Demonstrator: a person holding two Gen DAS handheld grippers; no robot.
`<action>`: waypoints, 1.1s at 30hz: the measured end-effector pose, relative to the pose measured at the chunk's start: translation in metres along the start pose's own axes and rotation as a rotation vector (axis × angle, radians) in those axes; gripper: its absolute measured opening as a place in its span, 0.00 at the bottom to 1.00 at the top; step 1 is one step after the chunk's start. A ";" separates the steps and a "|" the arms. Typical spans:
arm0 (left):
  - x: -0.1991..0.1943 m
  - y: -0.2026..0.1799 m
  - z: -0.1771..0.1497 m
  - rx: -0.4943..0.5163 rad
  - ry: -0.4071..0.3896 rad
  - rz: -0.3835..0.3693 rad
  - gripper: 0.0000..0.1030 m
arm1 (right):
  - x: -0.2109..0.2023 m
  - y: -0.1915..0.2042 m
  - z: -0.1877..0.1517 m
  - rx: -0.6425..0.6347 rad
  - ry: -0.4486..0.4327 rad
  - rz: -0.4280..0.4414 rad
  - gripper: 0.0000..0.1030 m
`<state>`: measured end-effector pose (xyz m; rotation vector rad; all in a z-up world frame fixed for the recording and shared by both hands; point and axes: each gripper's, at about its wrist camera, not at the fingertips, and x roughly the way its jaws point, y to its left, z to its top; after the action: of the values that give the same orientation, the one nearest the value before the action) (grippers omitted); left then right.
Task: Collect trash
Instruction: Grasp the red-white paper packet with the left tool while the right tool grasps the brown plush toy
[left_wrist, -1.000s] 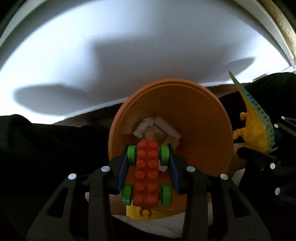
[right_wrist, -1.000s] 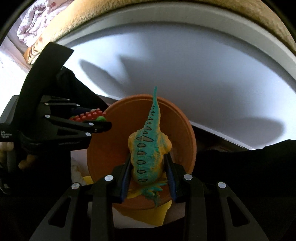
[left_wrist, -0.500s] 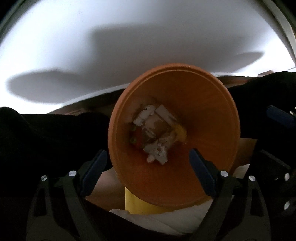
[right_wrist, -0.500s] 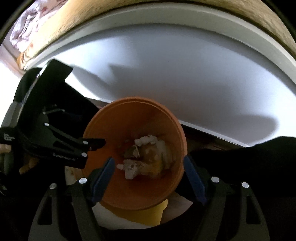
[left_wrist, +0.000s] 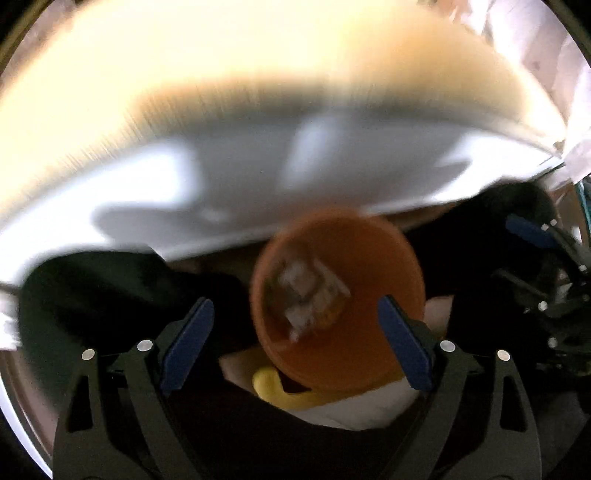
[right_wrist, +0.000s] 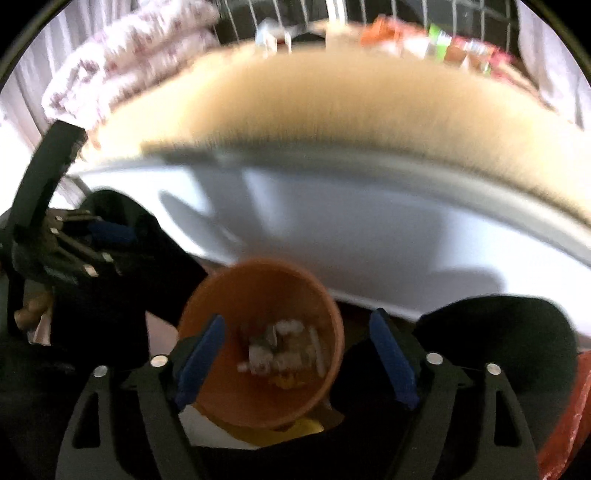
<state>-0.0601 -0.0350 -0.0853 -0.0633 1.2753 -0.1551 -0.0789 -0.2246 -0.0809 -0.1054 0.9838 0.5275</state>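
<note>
An orange bucket (left_wrist: 369, 369) stands below both grippers and appears again in the right wrist view (right_wrist: 236, 398). Inside lies a blurred pile of white scraps (left_wrist: 306, 295) (right_wrist: 280, 350) with a yellowish patch among them. My left gripper (left_wrist: 293, 304) hangs above the bucket, open and holding nothing. My right gripper (right_wrist: 297, 318) also hangs over the bucket; its jaws are opening with nothing between them. Each gripper shows in the other's view, the left gripper (right_wrist: 92, 251) at the left and the right gripper (left_wrist: 535, 258) at the right.
A white surface (right_wrist: 369, 229) runs behind the bucket, with a tan mat (right_wrist: 332, 110) beyond it. Black fabric (left_wrist: 92, 295) lies on both sides of the bucket. A yellow object (left_wrist: 280, 387) sits under the bucket. A red bag (right_wrist: 569, 424) is at the right edge.
The left gripper let go of the toy brick car and the right let go of the toy dinosaur; both dropped into the bucket. Both grippers opened wide and rose, so the bucket looks smaller.
</note>
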 end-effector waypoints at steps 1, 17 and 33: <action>-0.020 0.000 0.010 0.002 -0.055 0.000 0.85 | -0.004 -0.001 0.001 0.003 -0.023 0.007 0.78; -0.012 -0.003 0.238 -0.207 -0.246 0.143 0.88 | -0.028 -0.037 0.000 0.117 -0.157 0.063 0.79; 0.009 0.040 0.258 -0.203 -0.319 0.235 0.61 | -0.025 -0.050 0.018 0.083 -0.139 0.107 0.79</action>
<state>0.1926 -0.0065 -0.0244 -0.1075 0.9673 0.1817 -0.0525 -0.2718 -0.0578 0.0572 0.8775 0.5835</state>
